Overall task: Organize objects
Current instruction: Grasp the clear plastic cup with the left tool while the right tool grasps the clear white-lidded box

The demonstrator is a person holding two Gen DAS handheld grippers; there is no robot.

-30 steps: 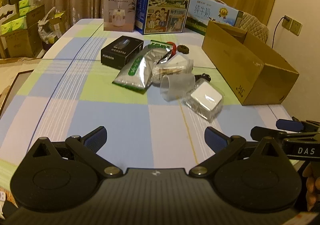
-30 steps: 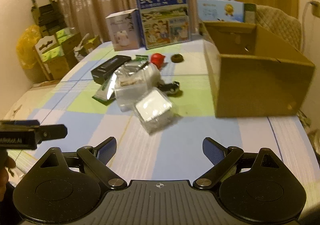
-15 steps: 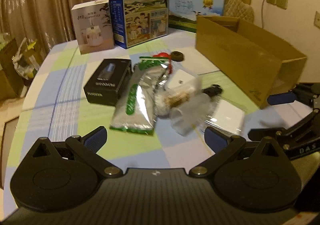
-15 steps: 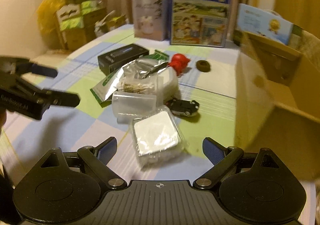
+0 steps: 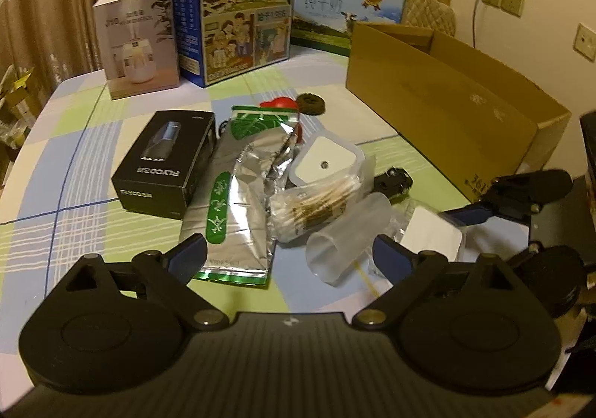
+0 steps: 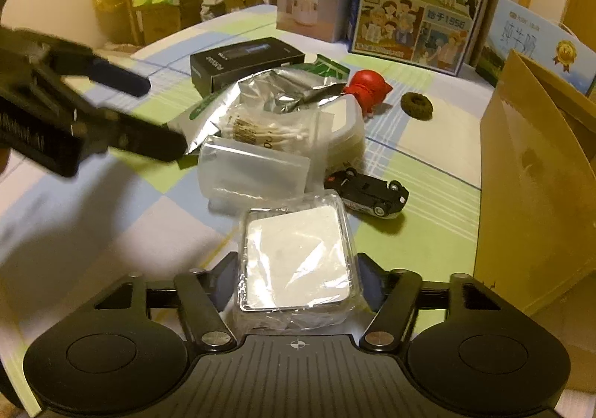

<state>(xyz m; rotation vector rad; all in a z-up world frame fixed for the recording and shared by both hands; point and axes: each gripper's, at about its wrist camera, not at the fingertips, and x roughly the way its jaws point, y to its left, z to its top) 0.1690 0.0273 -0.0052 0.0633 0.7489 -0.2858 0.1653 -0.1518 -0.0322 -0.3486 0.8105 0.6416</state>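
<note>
The right gripper [image 6: 298,276] is closed around the wrapped white square pack [image 6: 296,261], pinched from both sides by the blue pads, w/ the pack sitting near the front of the clutter on the tabletop [image 6: 93,232]. It cannot be told whether the pack is lifted yet. The side-on hold is judged to suit the slippery film wrap, and the open cardboard box [image 6: 540,172] standing along the right edge is prob. where it is meant to go.

The left gripper [image 5: 288,254] is held wide open w/ nothing in it, hovering at the near edge over the silver-green foil pouch [image 5: 231,202] and the clear plastic cup [image 5: 346,235] lying on its side. It is judged to be lined up for the next pick.

The rest is bunched mid-tabletop: black FLYCO box [image 5: 164,165], cotton swab bag [image 5: 316,202], toy car [image 6: 367,194] on its roof, red figure [image 6: 367,90]. Milk cartons [image 5: 242,5] are stood along the far edge.

Versus half a sec ago: the right gripper was spread open short of the pack and is now shut on it. The left gripper has been brought closer to the pile, opening unchanged.
</note>
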